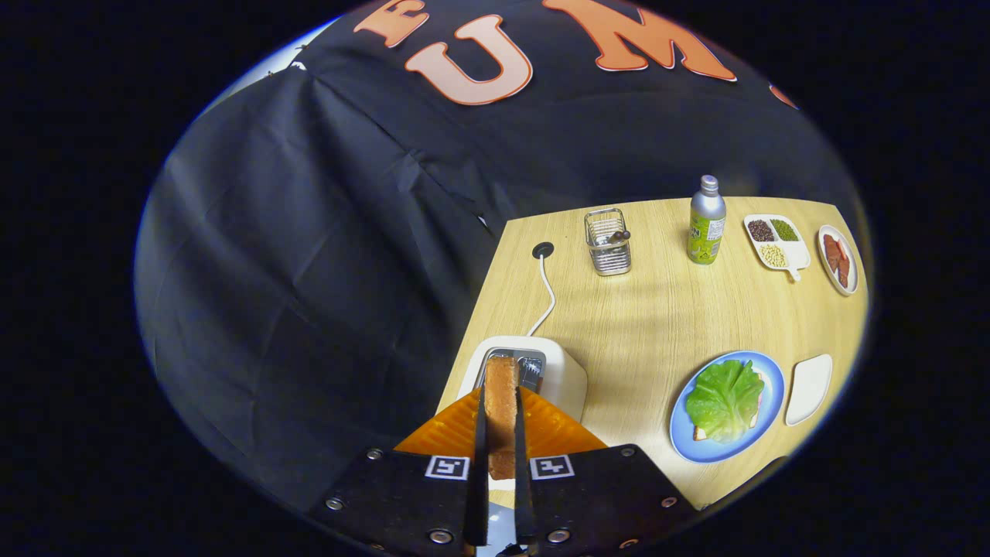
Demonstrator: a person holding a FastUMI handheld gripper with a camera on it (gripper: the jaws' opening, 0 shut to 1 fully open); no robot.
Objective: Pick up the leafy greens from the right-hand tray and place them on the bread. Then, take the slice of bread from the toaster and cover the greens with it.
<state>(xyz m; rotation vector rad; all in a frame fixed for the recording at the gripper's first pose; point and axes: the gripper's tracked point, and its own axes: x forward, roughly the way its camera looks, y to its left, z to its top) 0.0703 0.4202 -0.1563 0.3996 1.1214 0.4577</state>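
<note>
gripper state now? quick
gripper: closed on the bread slice, both fingers pressing its faces, just above the toaster slot.

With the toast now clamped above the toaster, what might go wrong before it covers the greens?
The gripper pinches the bread slice by its thin edges, so it could slip or crack over the toaster. The leafy greens bulge on the blue plate, so the slice may land tilted or slide off.

A brown bread slice (501, 410) stands edge-up above the white toaster (568, 377); leafy greens (725, 399) cover plated bread (701, 432).
</note>
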